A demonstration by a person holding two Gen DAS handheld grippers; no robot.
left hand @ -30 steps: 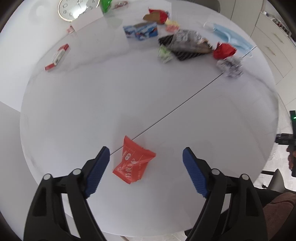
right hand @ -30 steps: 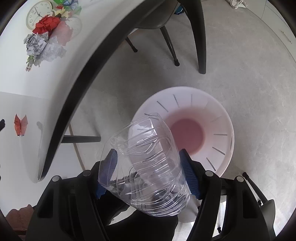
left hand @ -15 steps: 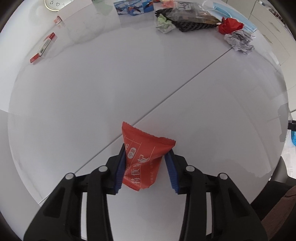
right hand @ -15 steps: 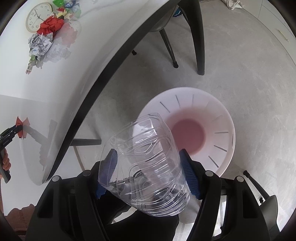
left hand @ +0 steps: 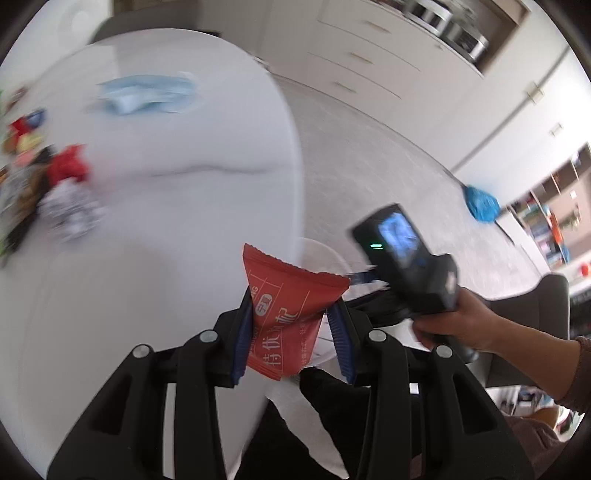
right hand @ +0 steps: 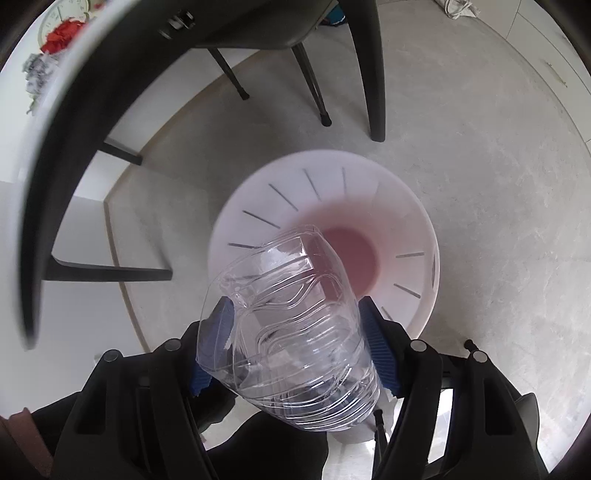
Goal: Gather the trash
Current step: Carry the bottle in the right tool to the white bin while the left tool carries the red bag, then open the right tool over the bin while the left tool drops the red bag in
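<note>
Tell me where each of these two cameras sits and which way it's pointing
Left wrist: on the left gripper, facing across the white table's edge; its blue-padded fingers pinch a red snack packet; the person's right hand shows.
Right wrist: on the right gripper, facing down at the floor and a white bin; its fingers clamp a clear plastic container.
Shared: the table and its crumpled red paper.

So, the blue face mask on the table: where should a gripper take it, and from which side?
Probably from above, pinching across its short width at the bunched middle. The blue face mask lies flat and long on the white table, so a side approach would find little edge to catch. The view is blurred, and the ear loops cannot be made out.
</note>
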